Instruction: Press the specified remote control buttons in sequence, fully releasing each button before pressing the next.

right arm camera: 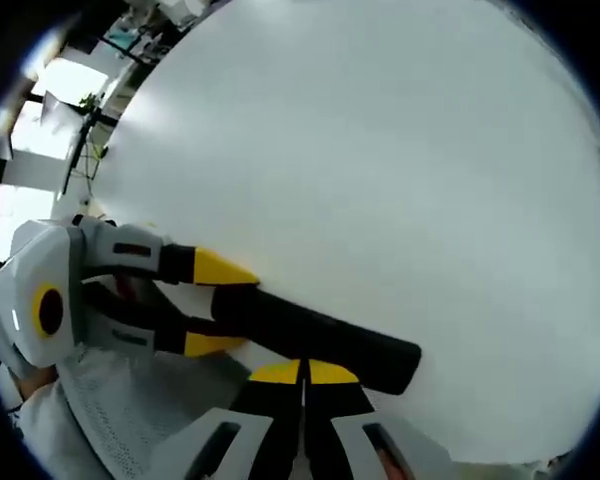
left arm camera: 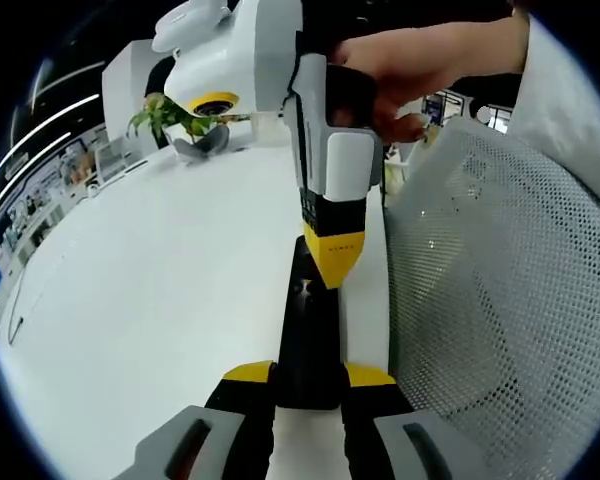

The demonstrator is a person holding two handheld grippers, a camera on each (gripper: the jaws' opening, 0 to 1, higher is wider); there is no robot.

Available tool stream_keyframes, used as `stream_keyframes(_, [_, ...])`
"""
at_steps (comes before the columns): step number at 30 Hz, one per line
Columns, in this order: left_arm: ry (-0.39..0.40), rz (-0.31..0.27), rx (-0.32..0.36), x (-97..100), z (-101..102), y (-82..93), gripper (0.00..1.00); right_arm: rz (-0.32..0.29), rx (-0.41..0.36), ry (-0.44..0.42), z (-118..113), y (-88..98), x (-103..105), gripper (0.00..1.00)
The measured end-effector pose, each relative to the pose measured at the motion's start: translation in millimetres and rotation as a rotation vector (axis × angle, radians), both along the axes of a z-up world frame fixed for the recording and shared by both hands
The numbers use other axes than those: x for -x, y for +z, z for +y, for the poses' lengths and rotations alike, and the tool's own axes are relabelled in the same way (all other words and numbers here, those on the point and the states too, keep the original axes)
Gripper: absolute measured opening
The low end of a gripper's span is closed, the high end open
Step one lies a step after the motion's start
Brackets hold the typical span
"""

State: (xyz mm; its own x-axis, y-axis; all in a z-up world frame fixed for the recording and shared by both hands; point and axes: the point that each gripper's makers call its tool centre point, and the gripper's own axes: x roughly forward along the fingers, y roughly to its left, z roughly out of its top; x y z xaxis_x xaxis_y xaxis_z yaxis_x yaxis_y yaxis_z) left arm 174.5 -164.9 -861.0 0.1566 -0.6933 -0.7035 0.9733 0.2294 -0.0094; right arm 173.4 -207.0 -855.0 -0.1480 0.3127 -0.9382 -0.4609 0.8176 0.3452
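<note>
Broadly, a white table (left arm camera: pixel 160 300) takes most of both views, bare and glossy. A white mesh chair back (left arm camera: pixel 500 300) stands at its edge beside the left gripper, and a person's hand (left arm camera: pixel 420 70) and white sleeve grip the right tool above it. Far off on the table sits a small green plant (left arm camera: pixel 165 115).

Remote (left arm camera: pixel 308 340): a slim black bar, matte, lying flat on the table near the chair-side edge. Button detail too dark to read. In the left gripper view its long axis runs straight away from the camera; in the right gripper view it (right arm camera: pixel 315 335) lies crosswise, one rounded end free, the other end toward the left tool.

Left gripper (left arm camera: pixel 308 378): yellow-tipped jaws clenched on the near end of the remote, one on each long side; the same grasp shows in the right gripper view (right arm camera: pixel 223 305).

Right gripper (right arm camera: pixel 302 373): jaws pressed together, tips meeting, nothing between them. Seen from the left gripper view (left arm camera: pixel 332 262), its yellow tip points down onto the remote's top face, about midway along; contact looks likely, cannot be certain.
</note>
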Motion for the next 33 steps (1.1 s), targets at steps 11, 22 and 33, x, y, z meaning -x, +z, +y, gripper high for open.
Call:
stream_keyframes(11, [0.001, 0.004, 0.002, 0.2, -0.3, 0.3, 0.24, -0.006, 0.016, 0.04, -0.1, -3.4, 2.0, 0.0])
stream_keyframes(22, [-0.002, 0.003, 0.001, 0.7, -0.4, 0.4, 0.24, -0.007, 0.0, 0.048, -0.7, -5.0, 1.2, 0.0])
stream_keyframes(33, [0.002, 0.0, 0.003, 0.4, -0.4, 0.2, 0.24, -0.051, -0.069, -0.012, 7.7, 8.4, -9.8, 0.0])
